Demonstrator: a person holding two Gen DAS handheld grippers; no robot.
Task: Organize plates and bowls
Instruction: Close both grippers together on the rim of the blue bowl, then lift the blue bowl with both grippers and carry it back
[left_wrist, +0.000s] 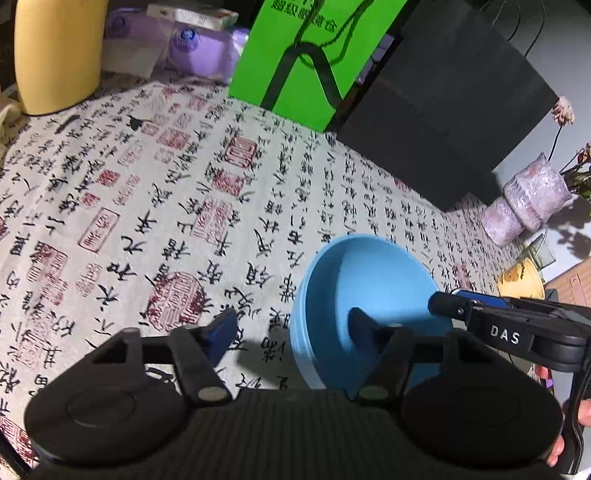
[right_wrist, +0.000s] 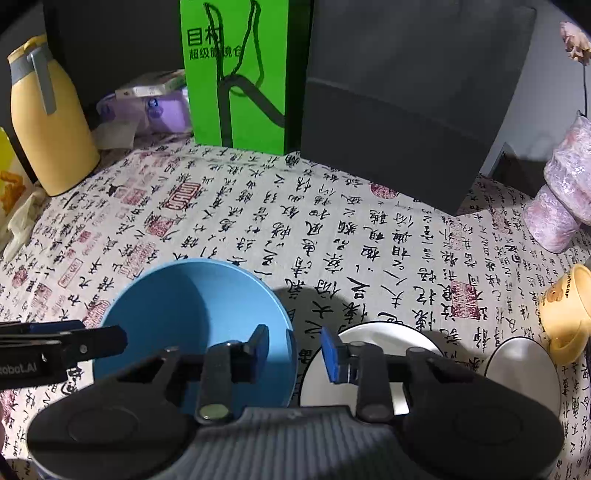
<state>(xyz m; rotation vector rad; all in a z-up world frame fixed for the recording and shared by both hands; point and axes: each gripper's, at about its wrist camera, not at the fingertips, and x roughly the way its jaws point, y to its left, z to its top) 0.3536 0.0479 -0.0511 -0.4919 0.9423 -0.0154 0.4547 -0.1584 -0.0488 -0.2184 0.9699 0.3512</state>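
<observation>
Left wrist view: left gripper (left_wrist: 291, 325) jaws wide apart, one blue pad over the cloth, the other inside the blue bowl (left_wrist: 369, 291), nothing clamped. Bowl sits on a calligraphy tablecloth (left_wrist: 166, 184), cream with black characters and red seals. Right gripper (left_wrist: 443, 301) comes in from the right with its tip at the bowl rim.

Right wrist view: right gripper (right_wrist: 293, 349) jaws apart, straddling the bowl's right rim (right_wrist: 192, 306), grip not closed. White black-rimmed plate (right_wrist: 388, 336) just right of the bowl, second white plate (right_wrist: 524, 365) further right, near a yellow cup (right_wrist: 565, 314). Left gripper (right_wrist: 122, 338) enters from the left over the bowl edge.

Back of the table: yellow jug (right_wrist: 48, 122), purple packs (right_wrist: 162, 110), green paper bag (right_wrist: 240, 77), black bag (right_wrist: 410, 99), pink wrapped vase (right_wrist: 561, 199) with dried flowers. Grey wall (right_wrist: 546, 107) behind, dim room.
</observation>
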